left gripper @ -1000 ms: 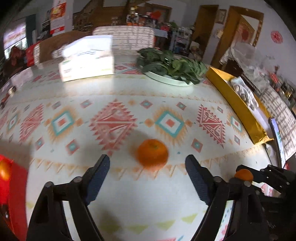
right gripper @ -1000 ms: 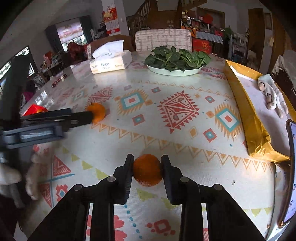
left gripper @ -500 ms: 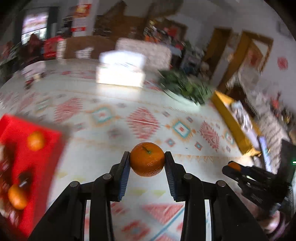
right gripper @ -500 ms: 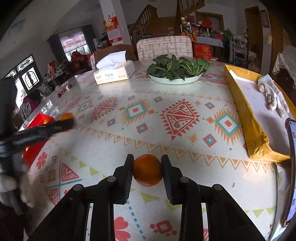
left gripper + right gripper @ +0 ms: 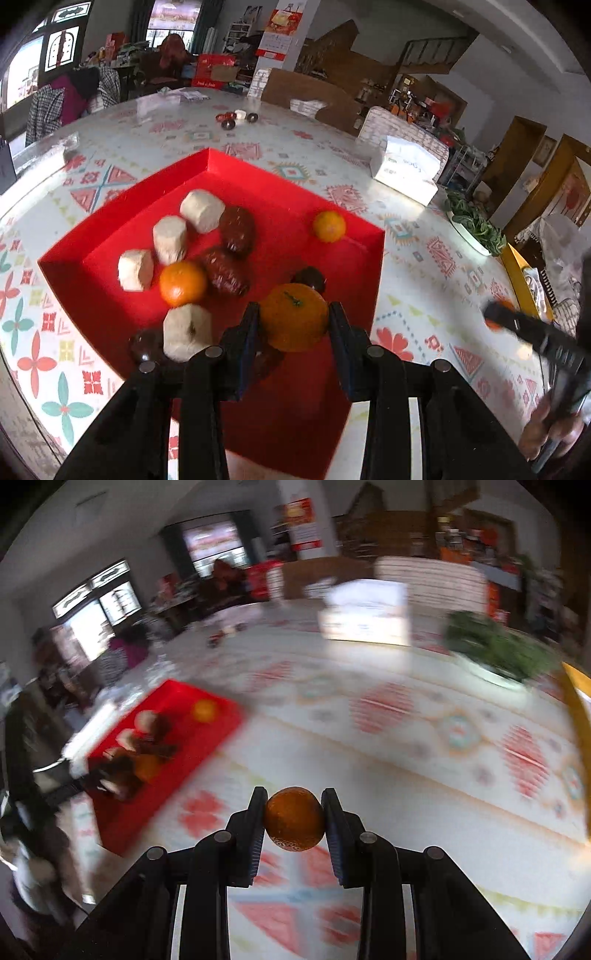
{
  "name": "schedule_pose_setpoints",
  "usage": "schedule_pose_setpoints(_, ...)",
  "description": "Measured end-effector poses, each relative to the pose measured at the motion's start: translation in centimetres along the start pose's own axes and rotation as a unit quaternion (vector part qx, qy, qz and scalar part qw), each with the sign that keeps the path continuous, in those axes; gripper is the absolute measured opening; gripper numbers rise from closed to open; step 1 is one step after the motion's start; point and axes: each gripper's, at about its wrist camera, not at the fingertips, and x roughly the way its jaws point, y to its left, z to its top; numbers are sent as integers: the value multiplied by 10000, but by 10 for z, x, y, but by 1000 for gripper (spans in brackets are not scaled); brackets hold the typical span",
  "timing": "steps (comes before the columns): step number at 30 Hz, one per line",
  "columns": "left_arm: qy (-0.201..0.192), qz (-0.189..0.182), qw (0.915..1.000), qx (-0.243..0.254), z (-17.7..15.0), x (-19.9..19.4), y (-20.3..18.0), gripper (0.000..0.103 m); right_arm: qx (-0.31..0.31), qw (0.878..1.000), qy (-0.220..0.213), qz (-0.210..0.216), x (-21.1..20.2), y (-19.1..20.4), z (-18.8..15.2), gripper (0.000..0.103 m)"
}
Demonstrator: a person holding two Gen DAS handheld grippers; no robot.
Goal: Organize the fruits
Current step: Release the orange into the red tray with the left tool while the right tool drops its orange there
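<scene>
My left gripper is shut on an orange and holds it above the near right part of a red tray. The tray holds two more oranges, several pale peeled chunks and several dark brown fruits. My right gripper is shut on another orange above the patterned tablecloth. The red tray shows blurred at the left of the right wrist view. The right gripper shows blurred at the far right of the left wrist view.
A white tissue box and a plate of green leaves stand at the far side of the table. Small dark items lie at the far edge. A yellow tray lies at the right.
My left gripper closed on the orange, lifted it and swung left over the red tray. My right gripper, still holding its orange, has turned left toward the tray; its view is blurred.
</scene>
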Motion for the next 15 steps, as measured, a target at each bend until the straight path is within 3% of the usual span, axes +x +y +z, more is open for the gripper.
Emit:
schedule_pose_setpoints(5, -45, -62, 9998, 157, -4, -3, 2, 36, -138, 9983, 301, 474, 57, 52, 35, 33)
schedule_pose_setpoints(8, -101, -152, 9998, 108, -3, -6, 10, 45, -130, 9966, 562, 594, 98, 71, 48, 33)
schedule_pose_setpoints(10, -201, -128, 9997, 82, -1, -12, 14, 58, -232, 9960, 661, 562, 117, 82, 51, 34)
schedule_pose_setpoints(13, -291, -121, 9995, 24, 3, -19, 21, 63, -156, 9957, 732, 540, 139, 87, 57, 35)
schedule_pose_setpoints(15, -405, -29, 9992, 41, 5, -26, 23, 68, 1, 9958, 647, 641, 140, 85, 61, 49)
